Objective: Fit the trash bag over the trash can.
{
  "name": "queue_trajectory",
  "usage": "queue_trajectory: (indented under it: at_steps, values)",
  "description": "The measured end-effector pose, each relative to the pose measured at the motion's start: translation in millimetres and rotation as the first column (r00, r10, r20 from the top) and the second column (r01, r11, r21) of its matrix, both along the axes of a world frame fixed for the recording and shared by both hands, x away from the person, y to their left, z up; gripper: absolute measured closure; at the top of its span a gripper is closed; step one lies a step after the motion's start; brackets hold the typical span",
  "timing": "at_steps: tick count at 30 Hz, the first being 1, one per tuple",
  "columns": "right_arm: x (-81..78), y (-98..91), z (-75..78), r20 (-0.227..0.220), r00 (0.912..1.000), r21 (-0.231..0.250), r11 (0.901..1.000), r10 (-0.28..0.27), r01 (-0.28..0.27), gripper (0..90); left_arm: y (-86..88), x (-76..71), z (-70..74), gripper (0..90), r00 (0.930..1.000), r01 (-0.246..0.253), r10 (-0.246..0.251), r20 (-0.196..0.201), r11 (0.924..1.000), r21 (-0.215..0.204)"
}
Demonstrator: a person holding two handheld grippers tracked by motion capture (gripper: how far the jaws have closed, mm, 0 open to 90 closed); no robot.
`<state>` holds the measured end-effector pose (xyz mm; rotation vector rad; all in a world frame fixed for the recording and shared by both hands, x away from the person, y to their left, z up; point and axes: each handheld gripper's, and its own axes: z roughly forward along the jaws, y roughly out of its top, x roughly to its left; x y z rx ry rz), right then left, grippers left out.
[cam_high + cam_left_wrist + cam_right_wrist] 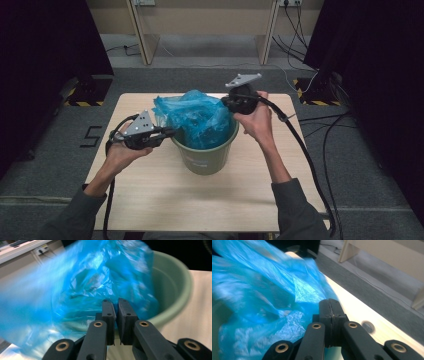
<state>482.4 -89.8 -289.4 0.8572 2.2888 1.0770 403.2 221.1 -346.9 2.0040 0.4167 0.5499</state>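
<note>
A green bucket (205, 155) stands in the middle of the wooden table (165, 200). A crumpled blue plastic bag (195, 117) sits in it and bulges above the rim. My left gripper (170, 132) reaches the bag's left edge, level with the rim. In the left gripper view its jaws (117, 301) are drawn almost together against the blue film (95, 280), with the bucket wall (175, 282) behind. My right gripper (226, 102) meets the bag's upper right edge. In the right gripper view those jaws (330, 302) are pressed tight, with the bag (262, 295) bunched at their left.
Cables (305, 150) trail from the right gripper over the table's right edge onto the grey floor. Black curtains flank both sides. A wooden desk frame (145, 45) stands behind the table, and stand bases with hazard stripes (82, 95) sit at its far corners.
</note>
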Motion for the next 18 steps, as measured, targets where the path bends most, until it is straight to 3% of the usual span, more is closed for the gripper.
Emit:
queue_trajectory:
  at_steps: [5, 8, 12, 15, 18]
  values:
    - [-7.2, -38.9, -10.1, -0.019, 0.9980, 0.038, 0.9975, -0.060, 0.060, 90.0, -5.0, -12.0, -2.9, 85.9, 0.9990, 0.045, -0.045, 0.009, 0.9990, -0.002]
    - [-10.9, -52.6, -16.6, -0.029, 0.9961, 0.048, 0.9953, -0.083, 0.084, 90.0, -6.2, -16.3, -3.7, 86.1, 0.9981, 0.061, -0.060, 0.015, 0.9981, -0.008]
    - [-16.6, -64.7, -24.5, -0.038, 0.9943, 0.075, 0.9919, -0.099, 0.102, 80.6, -5.5, -18.9, -3.2, 84.2, 0.9970, 0.078, -0.078, -0.002, 0.9968, -0.017]
    - [-23.3, -61.8, -20.1, -0.026, 0.9960, 0.099, 0.9912, -0.085, 0.088, 66.0, -5.8, -17.7, 1.5, 74.4, 0.9974, 0.071, -0.071, -0.014, 0.9966, -0.044]
    - [-26.2, -54.9, -12.8, -0.009, 0.9979, 0.126, 0.9899, -0.063, 0.064, 53.9, -6.8, -12.3, 12.9, 56.5, 0.9982, 0.048, -0.051, -0.031, 0.9949, -0.088]
